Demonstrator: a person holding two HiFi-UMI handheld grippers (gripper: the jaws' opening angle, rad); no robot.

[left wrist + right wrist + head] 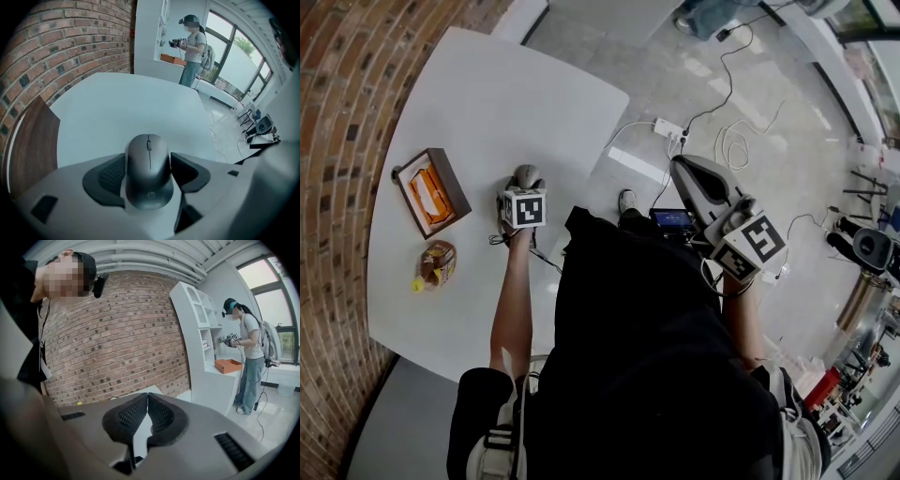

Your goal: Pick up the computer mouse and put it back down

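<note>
Brick wall runs along the left edge of the big white tabletop. Out past the right edge, over the floor, hangs the right gripper. Its two black jaws are pressed together with nothing in them, so it has no job right now.

The left gripper is out over the tabletop, nearer the right edge than the left, about halfway along. Its jaws are squeezed on the two sides of the computer mouse. So the picking-up step looks to be going on. I cannot tell if the mouse is up in the air or sitting on the tabletop.

I think the next move is a small lift straight up, then a slow trip back down to the same spot, and only then letting go. The jaws need to hold firm, as the mouse has round, smooth sides and could slip out.

A wooden box with something orange inside sits by the left edge, well apart from the mouse. A little snack packet lies just beside it, closer to the near edge.

The mouse is grey and egg-shaped. A thin line runs down its middle, with a small wheel near the front and a faint round mark near the back. It points away from the gripper.
</note>
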